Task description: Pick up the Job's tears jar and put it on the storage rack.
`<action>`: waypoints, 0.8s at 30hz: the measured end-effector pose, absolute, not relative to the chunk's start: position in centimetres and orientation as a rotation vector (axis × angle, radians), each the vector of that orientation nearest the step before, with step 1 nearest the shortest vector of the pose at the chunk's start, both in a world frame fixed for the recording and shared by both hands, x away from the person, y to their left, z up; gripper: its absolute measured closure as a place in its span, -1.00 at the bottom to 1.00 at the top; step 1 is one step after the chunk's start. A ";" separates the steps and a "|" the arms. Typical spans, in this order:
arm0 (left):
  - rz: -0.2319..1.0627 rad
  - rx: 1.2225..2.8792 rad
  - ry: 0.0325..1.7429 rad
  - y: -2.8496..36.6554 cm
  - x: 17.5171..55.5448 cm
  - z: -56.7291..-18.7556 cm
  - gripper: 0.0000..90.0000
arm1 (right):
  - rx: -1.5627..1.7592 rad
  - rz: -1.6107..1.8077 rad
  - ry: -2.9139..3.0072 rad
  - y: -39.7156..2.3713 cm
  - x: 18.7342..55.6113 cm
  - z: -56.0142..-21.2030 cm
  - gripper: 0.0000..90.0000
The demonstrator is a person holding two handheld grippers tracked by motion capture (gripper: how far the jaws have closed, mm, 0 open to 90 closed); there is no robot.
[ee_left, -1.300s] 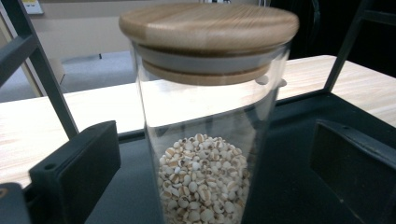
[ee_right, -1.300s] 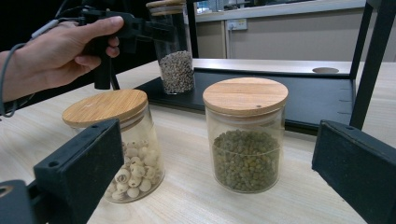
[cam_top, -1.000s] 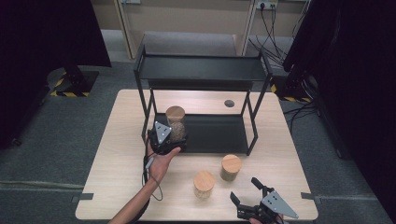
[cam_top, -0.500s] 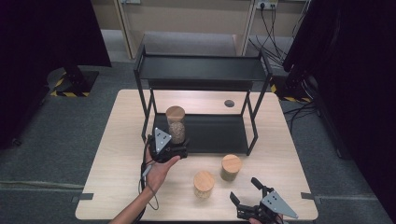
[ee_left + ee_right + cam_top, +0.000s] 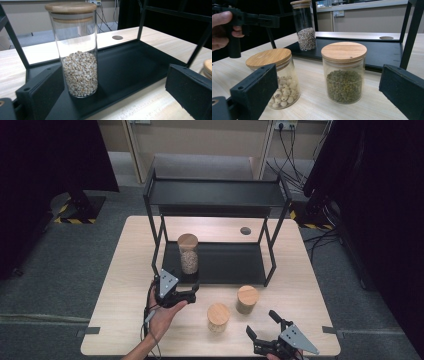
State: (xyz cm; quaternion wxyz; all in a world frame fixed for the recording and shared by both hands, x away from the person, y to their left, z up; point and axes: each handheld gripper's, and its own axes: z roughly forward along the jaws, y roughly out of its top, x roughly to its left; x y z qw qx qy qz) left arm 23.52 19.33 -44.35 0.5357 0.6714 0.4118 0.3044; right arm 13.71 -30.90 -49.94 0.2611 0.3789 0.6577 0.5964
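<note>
A pale wooden table (image 5: 125, 285) stands on grey carpet, with dark curtains to either side and a wall with sockets behind. On it sits a black two-tier metal rack (image 5: 215, 195), its lower tray resting on the tabletop.

The tall clear glass jar with a bamboo lid, about half full of pale grain (image 5: 188, 253), stands upright on the left part of that lower tray, near its front edge. The left gripper (image 5: 186, 295) hovers just in front of the tray with its jaws spread wide and nothing between them; in the left gripper view the tall jar (image 5: 76, 50) sits close to the left jaw, apart from both. The right gripper (image 5: 265, 332) waits near the table's front edge, jaws likewise apart and empty.

The tall jar is probably fairly heavy, rigid, smooth and breakable, and being narrow it would tip easily. A grip across the glass wall around mid-height, above the grain line, looks steadiest; the lid may simply lift off.

The rack's front-left post (image 5: 156, 247) stands close beside the jar, and the upper shelf limits lifting, so straight forward is the open way out. The short jar of white seeds (image 5: 218, 317) and the short jar of green beans (image 5: 247, 299) stand well to the right.
</note>
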 end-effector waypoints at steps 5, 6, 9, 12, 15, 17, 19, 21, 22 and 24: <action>0.709 1.600 0.953 19.5 22.5 -44.5 -0.97 | 1.023 1.616 1.779 -30.9 13.7 -49.9 -0.95; 0.708 1.600 0.947 19.5 22.2 -44.5 -0.97 | 1.024 1.616 1.778 -30.9 13.7 -49.9 -0.95; 0.703 1.603 0.929 19.6 21.5 -44.5 -0.97 | 1.023 1.617 1.777 -30.9 13.7 -50.0 -0.95; 0.697 1.601 0.916 19.8 20.9 -44.5 -0.97 | 1.021 1.617 1.777 -30.9 13.6 -49.9 -0.95; 0.685 1.607 0.905 20.0 20.2 -44.7 -0.97 | 1.022 1.617 1.776 -30.9 13.6 -49.9 -0.95; 0.680 1.612 0.896 20.1 19.7 -44.9 -0.97 | 1.023 1.617 1.777 -30.9 13.7 -50.0 -0.95; 0.673 1.611 0.895 20.3 19.3 -45.1 -0.97 | 1.021 1.616 1.778 -30.9 13.6 -49.9 -0.95; 0.664 1.608 0.897 20.6 19.0 -45.3 -0.96 | 1.020 1.617 1.778 -30.9 13.6 -49.9 -0.95; 0.664 1.608 0.897 20.6 19.0 -45.3 -0.96 | 1.021 1.618 1.777 -30.9 13.6 -49.9 -0.95; 0.661 1.605 0.899 20.8 18.6 -45.6 -0.96 | 1.021 1.617 1.777 -30.9 13.6 -50.0 -0.95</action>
